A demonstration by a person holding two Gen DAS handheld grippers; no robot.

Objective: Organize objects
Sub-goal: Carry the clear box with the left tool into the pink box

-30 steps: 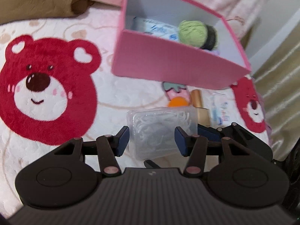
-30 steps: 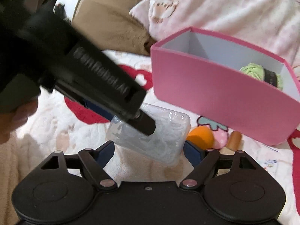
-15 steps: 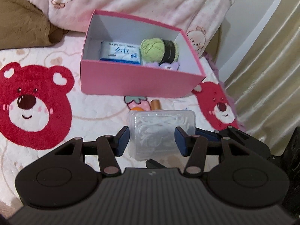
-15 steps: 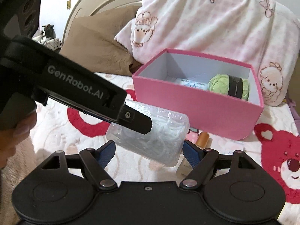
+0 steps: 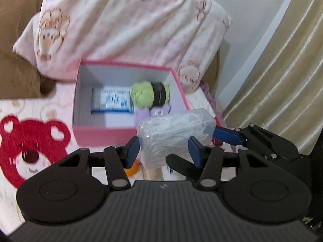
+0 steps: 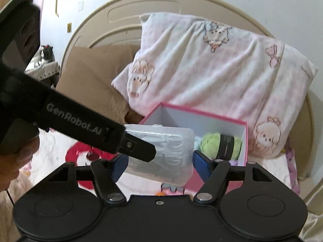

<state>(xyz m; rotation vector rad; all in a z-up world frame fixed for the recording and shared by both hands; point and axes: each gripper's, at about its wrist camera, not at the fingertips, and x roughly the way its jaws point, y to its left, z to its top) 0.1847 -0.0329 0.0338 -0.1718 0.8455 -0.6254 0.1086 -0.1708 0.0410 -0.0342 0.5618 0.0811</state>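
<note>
A clear plastic box of white bits hangs in the air just in front of the open pink box. My left gripper is shut on its flat faces, the jaws easing slightly open. One left finger crosses the clear box in the right wrist view. My right gripper is closing, and its pads meet the box's two ends; one right finger touches the right end. The pink box holds a tissue pack, green yarn and a purple item.
Small items lie on the bear blanket under the grippers, among them an orange one. A pink pillow and a brown pillow stand behind the pink box. A curtain hangs at the right. A hand holds the left gripper.
Both grippers rose together with the clear box, so the pink box now shows from above. The right jaws narrowed onto the box's ends.
</note>
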